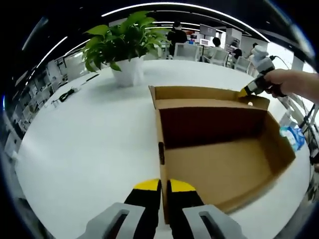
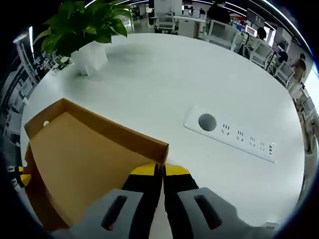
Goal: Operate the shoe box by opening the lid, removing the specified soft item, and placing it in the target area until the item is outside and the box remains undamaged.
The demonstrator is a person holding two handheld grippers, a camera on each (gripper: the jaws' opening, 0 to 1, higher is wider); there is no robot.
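Here the box (image 1: 219, 149) sat on the white table (image 1: 89, 144), lid (image 1: 199, 93) swung up and back, inside bare brown card with no item visible in it. In the left gripper view, the left tool (image 1: 164, 185) had its yellow-tipped jaws pressed together on the near wall of the box, the card edge running between them. At the far right corner of the lid, the right tool (image 1: 247, 92) showed, held by a hand (image 1: 291, 82), its yellow tip at the lid's edge. In the right gripper view, the right tool (image 2: 162, 171) had jaws pressed together with the lid's (image 2: 84, 159) thin edge between them; a small hole marked the lid's far corner. A potted plant (image 1: 124, 42) in a white pot stood beyond the box, well apart from it. A white power strip (image 2: 234, 134) lay flat on the table to the right of the lid. Office chairs and people were in the background.
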